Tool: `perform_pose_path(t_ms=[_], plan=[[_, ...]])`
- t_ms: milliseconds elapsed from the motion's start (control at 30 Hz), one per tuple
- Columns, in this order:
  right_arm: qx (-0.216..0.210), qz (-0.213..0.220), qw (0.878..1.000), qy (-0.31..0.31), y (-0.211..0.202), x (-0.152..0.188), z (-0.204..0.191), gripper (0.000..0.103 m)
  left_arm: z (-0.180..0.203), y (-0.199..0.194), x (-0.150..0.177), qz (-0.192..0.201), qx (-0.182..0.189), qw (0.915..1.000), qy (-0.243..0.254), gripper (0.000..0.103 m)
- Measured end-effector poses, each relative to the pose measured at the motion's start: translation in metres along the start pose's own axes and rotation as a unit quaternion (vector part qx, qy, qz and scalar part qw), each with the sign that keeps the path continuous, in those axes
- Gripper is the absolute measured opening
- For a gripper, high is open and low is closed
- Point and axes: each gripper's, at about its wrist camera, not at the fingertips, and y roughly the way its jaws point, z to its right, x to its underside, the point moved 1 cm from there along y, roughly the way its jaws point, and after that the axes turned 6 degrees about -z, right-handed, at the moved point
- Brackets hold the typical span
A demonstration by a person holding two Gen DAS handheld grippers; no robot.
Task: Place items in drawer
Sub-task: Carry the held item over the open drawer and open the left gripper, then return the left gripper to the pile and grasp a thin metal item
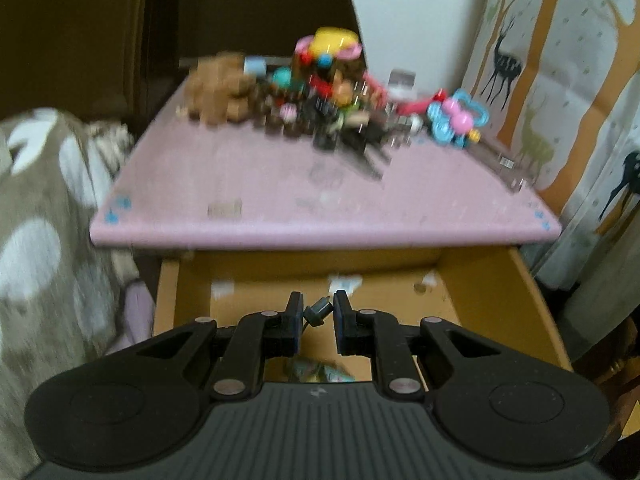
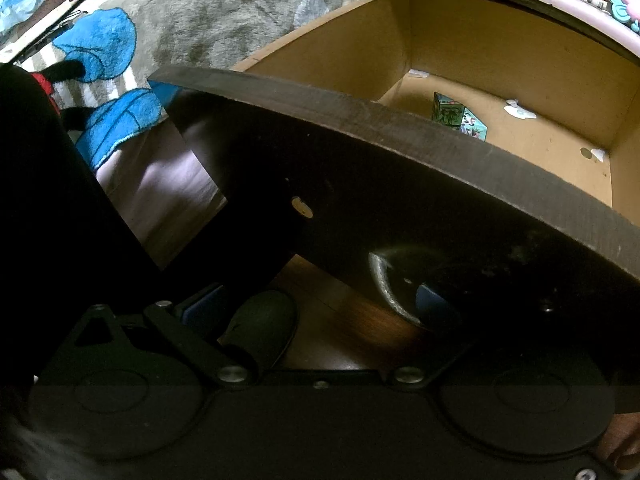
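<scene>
In the left wrist view my left gripper (image 1: 317, 314) is shut on a small dark plug-like piece (image 1: 317, 313) and holds it above the open tan drawer (image 1: 532, 300). A pile of toys (image 1: 320, 96) lies on the pink tabletop (image 1: 240, 184). In the right wrist view the drawer (image 2: 500, 60) is open, with a small green patterned box (image 2: 460, 118) inside. My right gripper sits low against the dark drawer front (image 2: 400, 200); its fingertips are hidden, one blue pad (image 2: 200, 308) shows.
A brown-and-white blanket (image 1: 44, 220) lies left of the table. A deer-print curtain (image 1: 560, 80) hangs at the right. A blue-and-grey rug (image 2: 120, 80) lies on the floor left of the drawer. A round metal drawer handle (image 2: 384, 284) is close to the right gripper.
</scene>
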Motion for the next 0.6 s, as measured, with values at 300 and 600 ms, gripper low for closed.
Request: perform_pose_path(t_ms=[300, 600], plan=[[0.000, 0.001, 1.000, -0.001, 0.000, 0.000, 0.001, 0.103, -0.003, 0.031, 0.030, -0.065, -0.030, 0.9974, -0.002, 0.016], [0.001, 0.001, 1.000, -0.002, -0.001, 0.000, 0.001, 0.103, 0.000, 0.026, 0.031, -0.051, -0.045, 0.9975, 0.017, 0.066]])
